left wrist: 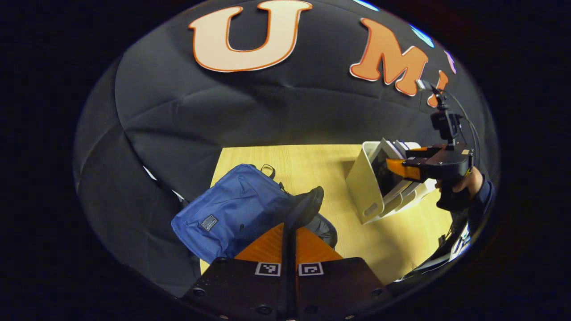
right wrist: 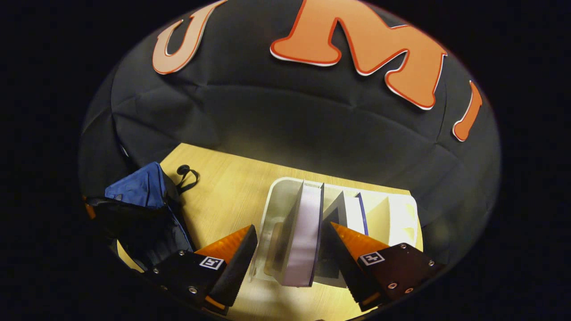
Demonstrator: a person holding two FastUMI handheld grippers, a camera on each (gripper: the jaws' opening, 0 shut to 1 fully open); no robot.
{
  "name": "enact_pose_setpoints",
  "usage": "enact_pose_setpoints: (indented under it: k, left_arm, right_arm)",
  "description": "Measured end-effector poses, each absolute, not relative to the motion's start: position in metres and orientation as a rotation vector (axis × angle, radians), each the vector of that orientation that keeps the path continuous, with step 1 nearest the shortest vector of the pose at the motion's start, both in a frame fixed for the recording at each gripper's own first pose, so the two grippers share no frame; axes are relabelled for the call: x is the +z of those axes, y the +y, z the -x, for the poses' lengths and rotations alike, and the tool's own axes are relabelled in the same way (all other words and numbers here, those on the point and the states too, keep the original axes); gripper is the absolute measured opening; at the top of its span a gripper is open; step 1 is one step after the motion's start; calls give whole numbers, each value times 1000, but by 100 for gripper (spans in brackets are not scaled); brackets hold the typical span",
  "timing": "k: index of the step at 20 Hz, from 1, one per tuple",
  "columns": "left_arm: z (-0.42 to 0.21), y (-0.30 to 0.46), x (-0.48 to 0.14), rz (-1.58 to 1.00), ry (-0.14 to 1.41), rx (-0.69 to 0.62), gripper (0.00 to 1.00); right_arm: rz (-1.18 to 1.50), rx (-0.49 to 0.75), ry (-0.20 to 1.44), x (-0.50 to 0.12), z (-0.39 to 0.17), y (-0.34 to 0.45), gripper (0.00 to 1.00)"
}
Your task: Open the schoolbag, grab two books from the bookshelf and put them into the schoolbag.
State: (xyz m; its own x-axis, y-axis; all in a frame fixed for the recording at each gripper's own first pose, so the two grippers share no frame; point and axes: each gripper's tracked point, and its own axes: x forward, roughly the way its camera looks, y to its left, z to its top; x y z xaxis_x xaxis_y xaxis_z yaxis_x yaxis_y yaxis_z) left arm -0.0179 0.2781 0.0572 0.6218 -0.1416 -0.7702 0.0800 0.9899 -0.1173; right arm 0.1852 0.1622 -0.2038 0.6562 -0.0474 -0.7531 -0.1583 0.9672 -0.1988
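Pale wood-grain table (right wrist: 232, 187) — soft blue schoolbag (left wrist: 232, 209)

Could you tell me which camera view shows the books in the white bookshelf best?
The right gripper view: the books stand upright in the white bookshelf, between its open fingers. The left gripper view shows them farther off, partly behind the right gripper.

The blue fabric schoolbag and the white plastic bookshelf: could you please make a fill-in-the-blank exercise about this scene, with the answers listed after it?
1. The left gripper is shut on the dark flap of the blue fabric ____.
2. The right gripper has its fingers ____ on either side of a pale upright book.
3. The books stand in a white plastic ____ on the table.
4. The tabletop is made of light ____.

Missing words: schoolbag; open; bookshelf; wood.
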Motion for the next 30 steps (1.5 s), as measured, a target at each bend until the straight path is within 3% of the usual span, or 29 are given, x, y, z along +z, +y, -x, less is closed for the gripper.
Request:
enact_pose_setpoints:
  k: [3, 5, 7, 8, 9, 10, 11, 12, 13, 14, 18, 30]
  left_arm:
    - [17, 278, 54, 95, 884, -149, 0]
    - [19, 275, 50, 126, 888, -163, 0]
    - [18, 277, 49, 155, 885, -167, 0]
    - [18, 278, 48, 165, 882, -169, 0]
    - [19, 278, 47, 180, 880, -172, 0]
    - [19, 278, 46, 188, 879, -175, 0]
    - [19, 279, 46, 198, 877, -178, 0]
    - [20, 278, 47, 206, 878, -182, 0]
    - [20, 279, 45, 216, 877, -185, 0]
    - [20, 279, 44, 225, 877, -190, 0]
    - [22, 277, 36, 250, 890, -223, 0]
    - [14, 274, 39, 201, 898, -279, 0]
  right_arm:
    - [311, 35, 934, -217, -193, 154, 87]
    - [305, 42, 1018, -232, -191, 156, 66]
    - [288, 53, 1112, -250, -186, 159, 63]
    - [289, 55, 1153, -257, -182, 159, 47]
    - [294, 56, 1180, -264, -180, 156, 52]
    - [291, 54, 1206, -268, -178, 156, 49]
    - [291, 53, 1232, -273, -176, 155, 56]
    - [290, 54, 1254, -277, -173, 155, 48]
    - [284, 56, 1271, -278, -171, 155, 56]
    - [274, 58, 1272, -278, -172, 157, 48]
    - [216, 56, 1277, -267, -167, 156, 43]
    - [-24, 48, 1039, -117, -124, 127, 42]
